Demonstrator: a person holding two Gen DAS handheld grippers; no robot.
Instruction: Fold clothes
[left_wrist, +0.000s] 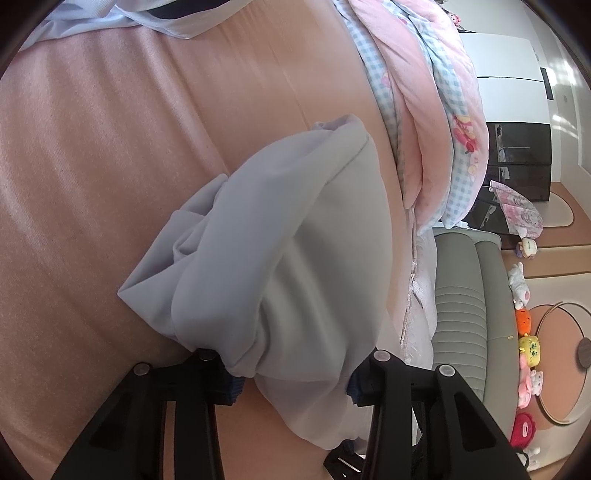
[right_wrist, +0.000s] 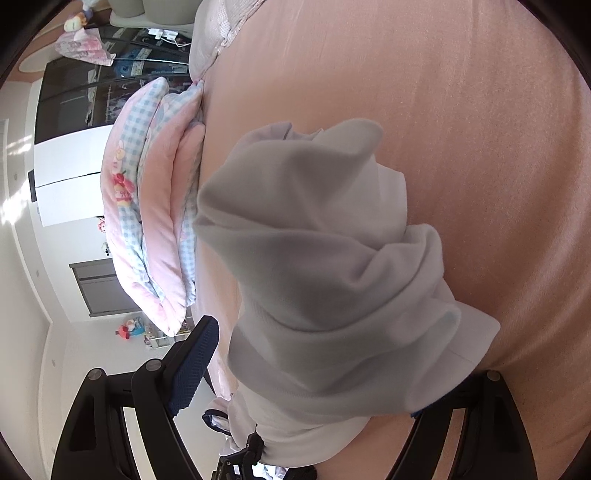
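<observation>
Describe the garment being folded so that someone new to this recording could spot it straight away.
Start with the wide pink bed sheet that fills most of both views. Along one edge lies a folded pink and blue-checked quilt; just beside it, on the bare sheet, sits a bunched pale grey garment. It is the only plain, unpatterned cloth there, and its near end is gathered between the left gripper's fingers.

Pale grey garment (left_wrist: 280, 236), pink sheet (left_wrist: 92, 166)

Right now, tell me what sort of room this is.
Most likely a bedroom, perhaps a child's: a pink bedsheet fills the view, a folded pink-and-blue checked quilt lies on it, and plush toys line a ledge beside it.
</observation>
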